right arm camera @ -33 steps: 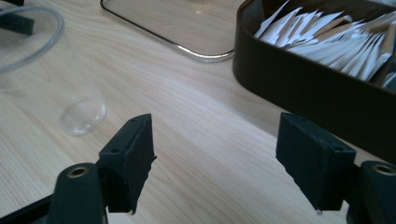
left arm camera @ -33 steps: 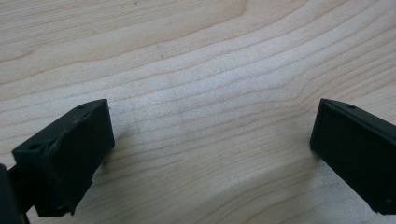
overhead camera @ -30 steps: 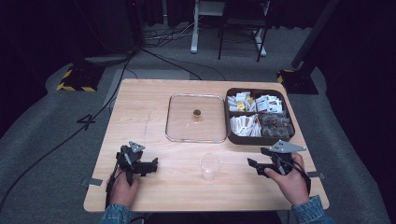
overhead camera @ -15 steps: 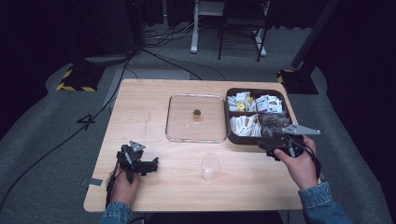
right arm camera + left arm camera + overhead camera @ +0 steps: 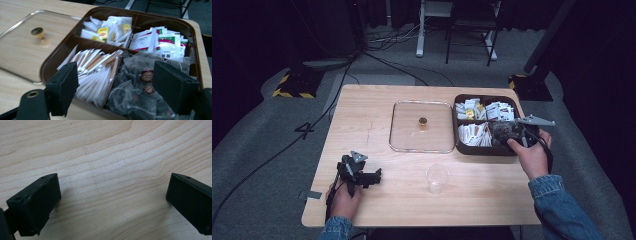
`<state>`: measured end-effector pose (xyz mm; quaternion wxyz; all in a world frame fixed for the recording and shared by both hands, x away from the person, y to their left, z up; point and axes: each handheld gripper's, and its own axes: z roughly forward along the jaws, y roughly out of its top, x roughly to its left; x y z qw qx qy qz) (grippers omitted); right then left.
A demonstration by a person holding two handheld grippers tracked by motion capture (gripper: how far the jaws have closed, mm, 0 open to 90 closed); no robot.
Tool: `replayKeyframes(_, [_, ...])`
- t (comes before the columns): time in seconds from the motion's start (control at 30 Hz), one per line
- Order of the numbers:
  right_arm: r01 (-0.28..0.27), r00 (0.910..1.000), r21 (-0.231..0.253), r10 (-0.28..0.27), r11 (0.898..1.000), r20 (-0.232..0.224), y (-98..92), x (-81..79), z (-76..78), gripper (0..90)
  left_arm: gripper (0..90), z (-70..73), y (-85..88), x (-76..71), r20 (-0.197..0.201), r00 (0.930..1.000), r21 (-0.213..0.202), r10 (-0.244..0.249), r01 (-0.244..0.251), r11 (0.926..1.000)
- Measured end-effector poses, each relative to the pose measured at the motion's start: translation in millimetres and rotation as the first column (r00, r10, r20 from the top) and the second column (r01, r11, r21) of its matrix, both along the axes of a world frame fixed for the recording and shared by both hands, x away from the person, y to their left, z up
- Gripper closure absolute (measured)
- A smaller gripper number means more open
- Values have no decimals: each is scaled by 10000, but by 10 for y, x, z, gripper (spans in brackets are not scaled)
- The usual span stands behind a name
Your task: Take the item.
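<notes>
A brown four-part box (image 5: 460,147) (image 5: 140,16) sits at the table's right, packed with tea bags and sachets. My right gripper (image 5: 502,131) (image 5: 116,86) hovers open over its near edge; dark tea bags (image 5: 142,77) and white-brown sachets (image 5: 96,72) lie between the jaws. My left gripper (image 5: 374,177) (image 5: 112,197) rests open on bare wood at the near left with nothing between its jaws. A clear lid with a gold knob (image 5: 423,121) (image 5: 37,31) lies flat left of the box. An empty clear plastic cup (image 5: 437,177) stands near the front edge.
The far compartments hold yellow-tagged tea bags (image 5: 107,31) and white packets with green and red print (image 5: 160,41). Cables and a yellow-black striped base (image 5: 292,90) lie on the grey floor beyond the wooden table (image 5: 362,115).
My right gripper has moved from the near right of the table up to the box's near edge. The left gripper has stayed in place.
</notes>
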<state>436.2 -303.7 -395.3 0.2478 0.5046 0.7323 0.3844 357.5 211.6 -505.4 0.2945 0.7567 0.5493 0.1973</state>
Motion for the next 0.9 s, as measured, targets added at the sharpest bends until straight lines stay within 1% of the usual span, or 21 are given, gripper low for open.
replayKeyframes(0.13, [420, 9991, 119, -419, 9990, -65, -82, 150, -15, 216, 0, 0, 1, 1, 14, 10000, 6, 0, 0, 10000])
replayKeyframes(0.17, [451, 9990, 190, -450, 9988, -77, -98, 176, -20, 220, 0, 0, 0, 0, 7, 10000, 14, 2, -2, 10000])
replayKeyframes(0.2, [616, 9979, 300, -609, 9976, -234, -140, 241, -38, 223, 0, 0, 0, 0, 0, 10000, 0, -1, 1, 10000])
replayKeyframes(0.27, [660, 9975, 309, -651, 9973, -277, -152, 259, -43, 226, 0, 0, 0, 0, 0, 10000, 2, -1, 1, 10000])
replayKeyframes(0.33, [666, 9974, 316, -656, 9973, -306, -184, 312, -56, 240, 0, 0, 0, 0, 0, 10000, -1, 2, -2, 10000])
replayKeyframes(0.43, [533, 9984, 265, -528, 9982, -204, -239, 383, -63, 299, 0, -1, 0, 0, 6, 10000, -6, -1, 1, 10000])
replayKeyframes(0.5, [643, 9976, 319, -634, 9974, -284, -275, 422, -73, 298, 0, 0, 0, 0, 1, 10000, 0, 0, 0, 10000])
replayKeyframes(0.63, [692, 9973, 149, -688, 9975, -265, -285, 470, -98, 301, 0, 0, 0, 0, -1, 10000, 3, -2, 2, 10000])
replayKeyframes(0.7, [674, 9970, 80, -670, 9977, -388, -286, 498, -133, 309, 0, 0, 0, 0, -2, 10000, 4, -3, 3, 10000])
replayKeyframes(0.87, [866, 9931, 252, -844, 9959, -812, -310, 546, -250, 318, 0, -1, 0, 0, 6, 10000, -5, -2, 2, 10000])
replayKeyframes(0.9, [765, 9930, 325, -732, 9965, -929, -305, 560, -287, 331, 0, 0, 0, 0, 0, 10000, 2, -1, 1, 10000])
